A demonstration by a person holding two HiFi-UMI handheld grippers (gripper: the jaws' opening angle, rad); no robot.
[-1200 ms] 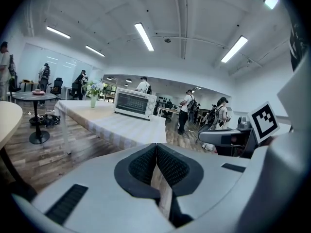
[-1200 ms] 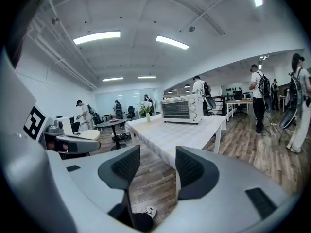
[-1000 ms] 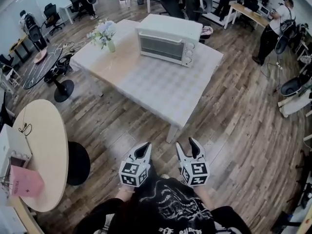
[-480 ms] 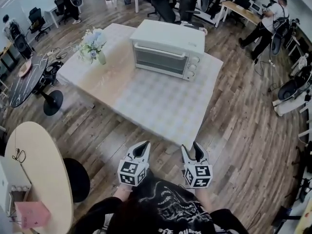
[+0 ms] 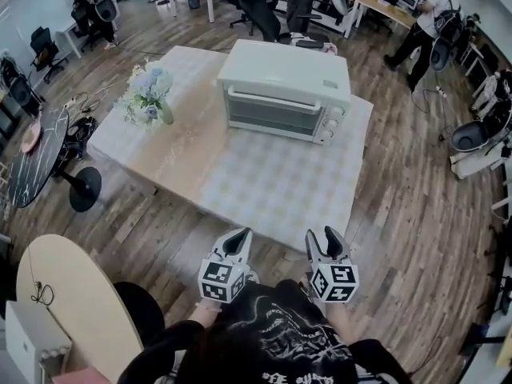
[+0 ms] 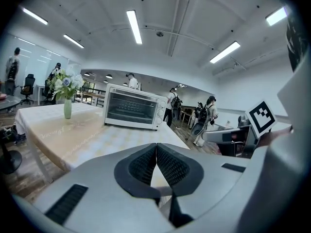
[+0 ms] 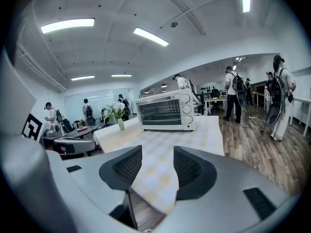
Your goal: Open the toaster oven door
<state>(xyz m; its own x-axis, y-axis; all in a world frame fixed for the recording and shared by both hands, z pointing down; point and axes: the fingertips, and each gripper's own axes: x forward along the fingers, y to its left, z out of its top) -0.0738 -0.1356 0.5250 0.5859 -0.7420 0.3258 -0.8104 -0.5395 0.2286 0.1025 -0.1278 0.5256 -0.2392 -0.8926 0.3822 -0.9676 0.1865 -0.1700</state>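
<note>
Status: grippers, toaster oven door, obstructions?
Left gripper shut, empty; right gripper open, empty, jaws just been closing. White metal toaster oven door closed, untouched. Only checked tablecloth in between.

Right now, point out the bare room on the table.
Bare: the whole near half of the table, in front of the oven, and the strip between oven and flowers. Crowded: the far part, where the oven stands.

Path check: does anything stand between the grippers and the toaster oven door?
Nothing visible. Only tabletop lies between the toaster oven door and the left gripper or right gripper, whose empty jaws have just been closing; the flower vase stands aside.
</note>
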